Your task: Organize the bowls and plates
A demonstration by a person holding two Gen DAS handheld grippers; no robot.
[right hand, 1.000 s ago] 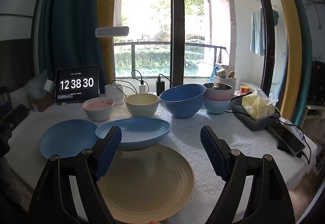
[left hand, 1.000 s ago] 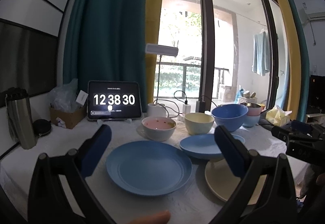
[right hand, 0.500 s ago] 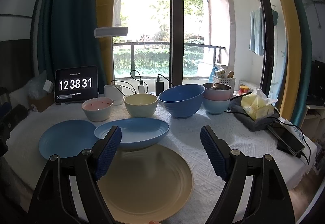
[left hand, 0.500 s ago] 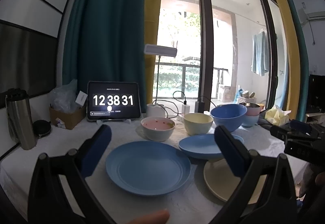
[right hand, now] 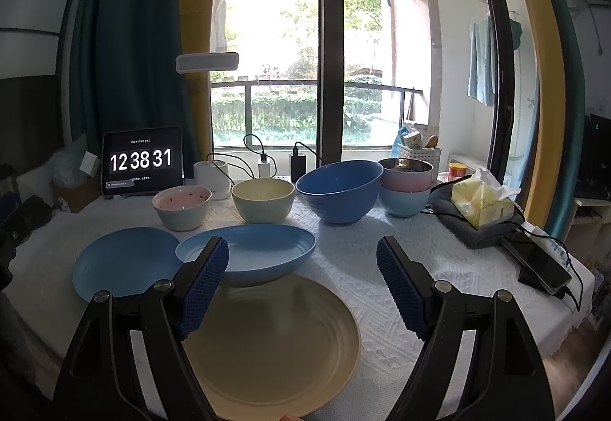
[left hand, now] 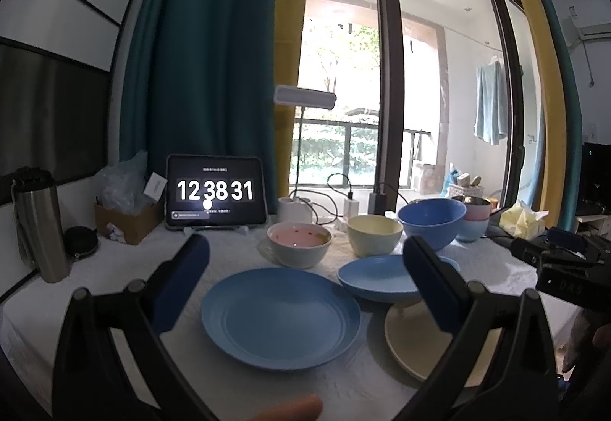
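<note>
Both claws spread wide, holding nothing, touching nothing.

My left gripper (left hand: 305,283) hovers above the table (left hand: 126,268); the flat blue plate (left hand: 280,318) sits directly below and between its fingers. My right gripper (right hand: 303,285) hangs over the beige plate (right hand: 278,344), whose far edge lies under the deep blue plate (right hand: 252,253) just ahead of the left finger.

Count: three plates (two blue, one beige). Bowls in a row beyond the fingertips: pink-lined bowl (right hand: 182,206), cream bowl (right hand: 263,200), large blue bowl (right hand: 339,191), plus a stack of bowls (right hand: 405,188) far right; I can't tell how many are stacked.
</note>
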